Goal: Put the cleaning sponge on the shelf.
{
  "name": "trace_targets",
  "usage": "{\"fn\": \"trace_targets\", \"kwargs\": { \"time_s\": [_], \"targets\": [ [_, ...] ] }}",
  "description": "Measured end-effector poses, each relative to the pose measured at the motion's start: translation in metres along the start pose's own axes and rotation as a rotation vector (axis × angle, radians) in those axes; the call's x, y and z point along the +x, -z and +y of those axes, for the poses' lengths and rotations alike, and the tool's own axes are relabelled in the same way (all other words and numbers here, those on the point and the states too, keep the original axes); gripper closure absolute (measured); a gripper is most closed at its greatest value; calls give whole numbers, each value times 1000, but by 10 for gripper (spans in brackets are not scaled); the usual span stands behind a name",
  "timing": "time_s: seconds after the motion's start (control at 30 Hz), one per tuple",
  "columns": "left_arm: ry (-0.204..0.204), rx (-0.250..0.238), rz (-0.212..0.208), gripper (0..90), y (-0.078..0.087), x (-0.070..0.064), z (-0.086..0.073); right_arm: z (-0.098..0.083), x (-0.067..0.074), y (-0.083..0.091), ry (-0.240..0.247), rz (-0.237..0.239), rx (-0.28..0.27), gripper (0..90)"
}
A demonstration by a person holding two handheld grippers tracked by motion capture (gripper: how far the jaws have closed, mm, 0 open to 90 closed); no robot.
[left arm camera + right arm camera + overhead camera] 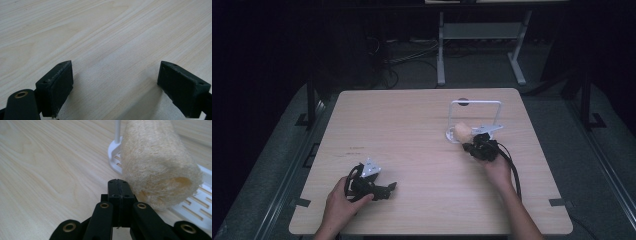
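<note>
Right gripper point(117, 185): jaws pressed together, nothing pinched. Loofah roll point(156, 162): seen just right of its tips, lying on white rack point(197, 206). Left gripper point(115, 87): jaws spread over table point(100, 32).

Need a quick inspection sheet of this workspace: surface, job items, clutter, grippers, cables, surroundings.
Surface: light wood table, bare apart from the items below.
Job's things: loofah roll lying on the white slotted rack, which has a metal hoop frame.
Clutter: nothing seen.
Grippers: left gripper open, low over bare wood; right gripper shut, jaws pressed together with nothing between them, tips beside the loofah roll.
Cables: black cable trailing from the right gripper along the forearm; a tangle on the floor behind the table.
Surroundings: dark room, grey stand legs beyond the table.
</note>
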State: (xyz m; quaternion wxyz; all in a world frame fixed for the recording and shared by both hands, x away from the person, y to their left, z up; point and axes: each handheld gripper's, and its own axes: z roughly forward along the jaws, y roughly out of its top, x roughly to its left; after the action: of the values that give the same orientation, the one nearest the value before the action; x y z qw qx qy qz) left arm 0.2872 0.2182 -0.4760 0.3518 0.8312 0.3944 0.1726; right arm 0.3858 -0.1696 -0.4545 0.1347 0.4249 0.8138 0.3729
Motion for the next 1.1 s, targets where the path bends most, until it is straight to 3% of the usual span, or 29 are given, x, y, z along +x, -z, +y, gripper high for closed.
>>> {"fn": "trace_targets", "kwargs": {
  "time_s": [1.1],
  "targets": [
    [0,0,0,126,0,0,0,-13,-39,14,-77,-121,-39,890]
  ]
}}
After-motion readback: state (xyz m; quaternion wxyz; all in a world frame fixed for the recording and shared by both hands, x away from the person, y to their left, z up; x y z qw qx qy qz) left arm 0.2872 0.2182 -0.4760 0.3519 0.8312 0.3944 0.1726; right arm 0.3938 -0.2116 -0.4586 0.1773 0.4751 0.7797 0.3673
